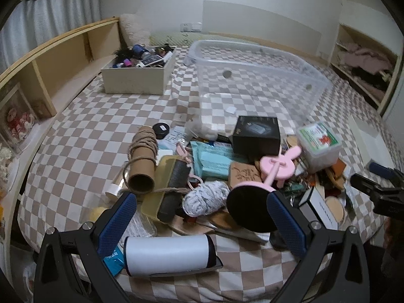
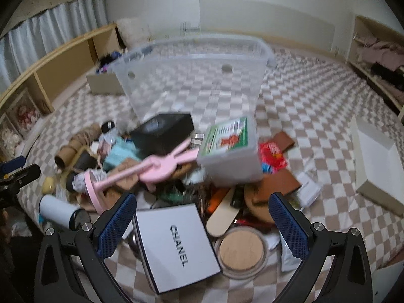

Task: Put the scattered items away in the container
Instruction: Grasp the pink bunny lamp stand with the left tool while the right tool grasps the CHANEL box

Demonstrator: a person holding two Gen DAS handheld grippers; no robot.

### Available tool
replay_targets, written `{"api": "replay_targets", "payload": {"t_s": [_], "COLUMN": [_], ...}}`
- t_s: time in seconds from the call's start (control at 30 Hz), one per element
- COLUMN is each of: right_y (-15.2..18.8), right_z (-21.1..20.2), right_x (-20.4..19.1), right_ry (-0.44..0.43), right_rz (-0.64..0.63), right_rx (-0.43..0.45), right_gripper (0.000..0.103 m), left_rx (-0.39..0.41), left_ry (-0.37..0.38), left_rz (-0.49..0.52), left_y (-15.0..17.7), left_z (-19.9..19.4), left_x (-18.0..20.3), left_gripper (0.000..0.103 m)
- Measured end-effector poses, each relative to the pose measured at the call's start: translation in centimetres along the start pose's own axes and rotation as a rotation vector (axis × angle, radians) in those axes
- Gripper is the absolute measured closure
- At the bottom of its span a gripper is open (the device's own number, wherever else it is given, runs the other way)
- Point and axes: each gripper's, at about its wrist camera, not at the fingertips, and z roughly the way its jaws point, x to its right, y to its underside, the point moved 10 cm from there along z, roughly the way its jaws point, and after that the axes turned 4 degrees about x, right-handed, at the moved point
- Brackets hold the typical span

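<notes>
The clear plastic container (image 1: 255,75) stands empty on the far half of the bed (image 1: 106,116), whose cover is a beige-and-white check; the scattered items lie in one heap on the near half, just short of the container's near wall. In the heap, a black box (image 1: 256,135) sits at the far side, with a lidded clear tub bearing a green-and-red label (image 1: 318,144) to its right and a teal packet (image 1: 214,160) to its left. A pink rabbit-eared stand (image 1: 274,168) leans across the middle. A cardboard tube wound with twine (image 1: 142,159) lies at the left, a ball of grey yarn (image 1: 205,198) near it, and a white cylinder (image 1: 168,255) lies on the near edge. A white box lettered CHANEL (image 2: 176,243) and a round wooden lid (image 2: 241,250) lie at the near right. The left gripper (image 1: 202,223) hovers over the near left of the heap, jaws spread wide and holding nothing. The right gripper (image 2: 202,224) hovers over the CHANEL box, jaws likewise wide apart and empty. A beige box full of small articles (image 1: 137,74) stands at the far left, beside a wooden shelf (image 1: 63,58).
</notes>
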Motion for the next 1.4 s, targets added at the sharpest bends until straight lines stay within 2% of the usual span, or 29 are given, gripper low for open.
{"api": "replay_targets", "payload": {"t_s": [0.23,0.5,0.77,0.93,1.2,1.27,1.3,1.37,1.4], "right_y": [2.1,5.3,6.9,7.5,8.9,9.3,9.5,9.8,9.9], "right_z": [1.1,1.3,0.8,0.6,0.8,0.9,0.9,0.9,1.0], "right_x": [0.4,1.6,3.3,3.8,3.1,3.0,2.9,2.8,2.8], "right_ry": [-0.038,-0.025,-0.013,-0.012,-0.036,-0.041,-0.043,-0.046,-0.048], "right_rz": [0.060,0.042,0.069,0.066,0.040,0.034,0.031,0.027,0.026], "right_rx": [-0.083,-0.143,-0.160,-0.167,-0.186,-0.193,-0.197,-0.204,-0.207], "right_gripper": [0.000,0.000,0.000,0.000,0.000,0.000,0.000,0.000,0.000], "left_rx": [-0.049,-0.101,-0.147,-0.171,-0.196,-0.200,-0.203,-0.213,-0.216], "left_ry": [0.006,0.014,0.018,-0.009,-0.064,-0.067,-0.068,-0.073,-0.076], "left_rz": [0.059,0.050,0.094,0.157,0.213,0.215,0.217,0.221,0.223], "left_y": [1.3,1.9,2.6,3.3,4.3,4.5,4.6,4.8,4.9], "left_z": [1.3,3.3,5.2,6.4,8.0,8.4,8.6,9.0,9.1], "left_x": [2.2,4.5,7.7,9.1,9.4,9.5,9.5,9.4,9.3], "left_gripper": [0.000,0.000,0.000,0.000,0.000,0.004,0.011,0.016,0.025]}}
